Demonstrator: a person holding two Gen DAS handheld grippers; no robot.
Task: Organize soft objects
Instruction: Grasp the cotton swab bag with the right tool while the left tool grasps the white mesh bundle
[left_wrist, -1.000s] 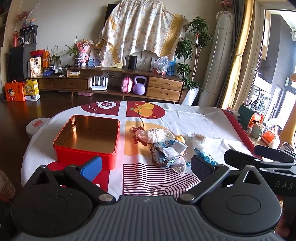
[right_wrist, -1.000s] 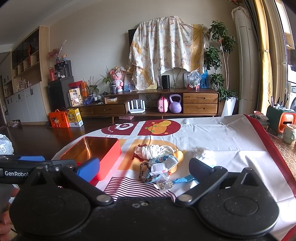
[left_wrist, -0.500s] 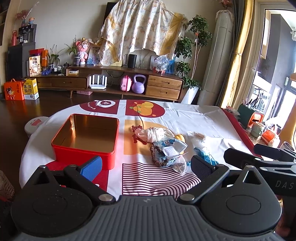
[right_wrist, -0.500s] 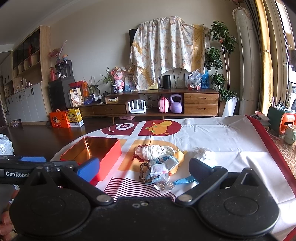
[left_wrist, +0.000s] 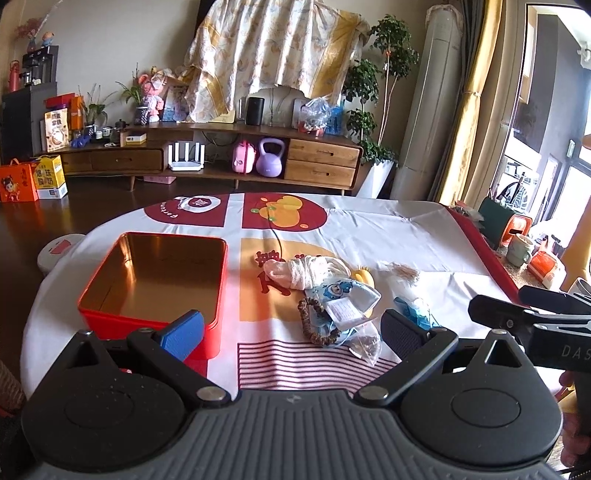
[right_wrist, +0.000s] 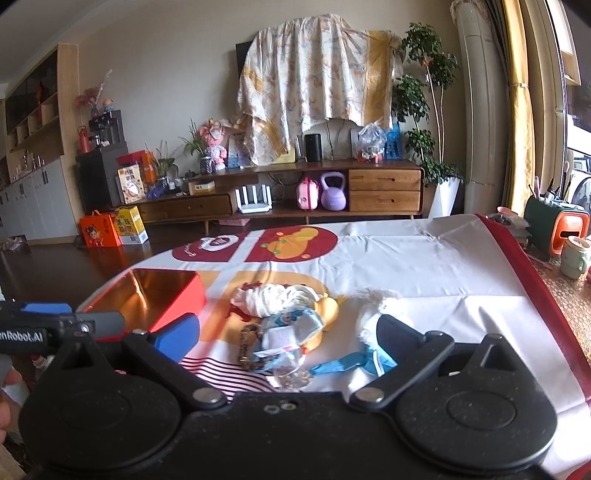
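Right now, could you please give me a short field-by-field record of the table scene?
surface: table under a printed cloth
container: red tin, open, nothing visible inside
pile: soft items to the right of the tin, on the cloth
pile items: rolled white cloth, brown scrunchie, blue item
left gripper: open, holding nothing
right gripper: open, holding nothing
progress: nothing in the tin yet

Bare tablecloth (left_wrist: 388, 229) beyond the soft pile (left_wrist: 332, 295); red tin (left_wrist: 147, 317) just left, open-topped.
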